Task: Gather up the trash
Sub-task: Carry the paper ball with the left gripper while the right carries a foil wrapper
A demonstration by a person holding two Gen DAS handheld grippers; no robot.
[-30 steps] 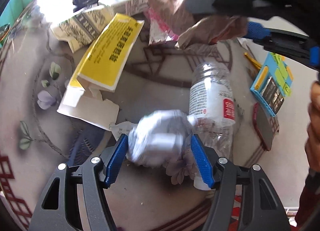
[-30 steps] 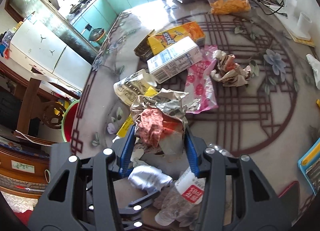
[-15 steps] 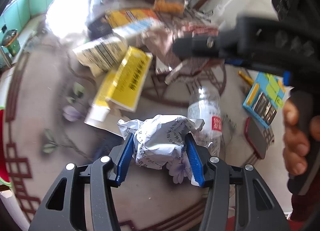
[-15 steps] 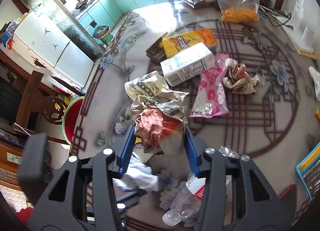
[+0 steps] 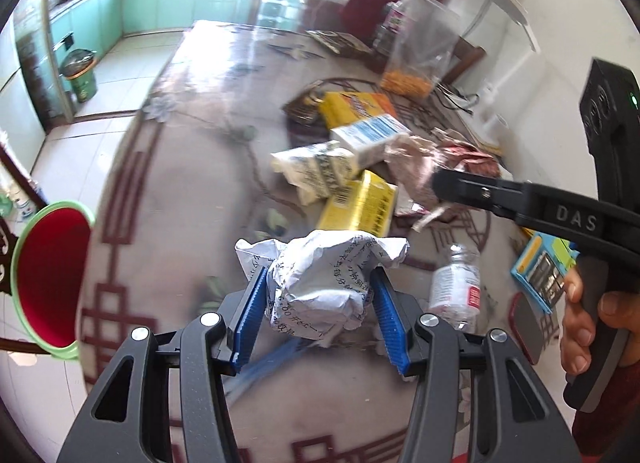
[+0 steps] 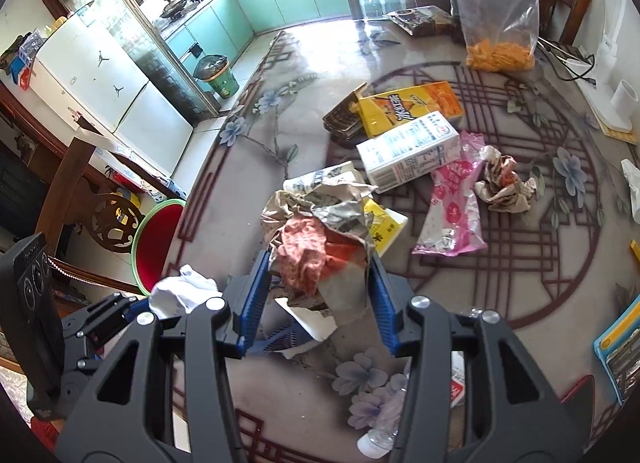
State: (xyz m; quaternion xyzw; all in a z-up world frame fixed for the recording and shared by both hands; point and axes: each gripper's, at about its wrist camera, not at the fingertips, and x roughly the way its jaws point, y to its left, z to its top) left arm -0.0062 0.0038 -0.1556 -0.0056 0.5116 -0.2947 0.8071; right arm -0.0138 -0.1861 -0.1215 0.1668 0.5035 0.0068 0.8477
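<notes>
the big table (image 6: 520, 303) has lots of trash left on it. beside the table's edge sits a red bin (image 5: 48, 275) with a green rim. the left gripper (image 5: 320, 315) pinches a white paper ball (image 5: 320, 283). the right gripper (image 6: 316, 295) pinches a brown paper wad (image 6: 320, 239). both are lifted above the table. it looks like carrying time; next, each should hang over the bin and let go.

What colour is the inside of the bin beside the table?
Red inside, with a green rim; the bin shows best in the left wrist view.
</notes>
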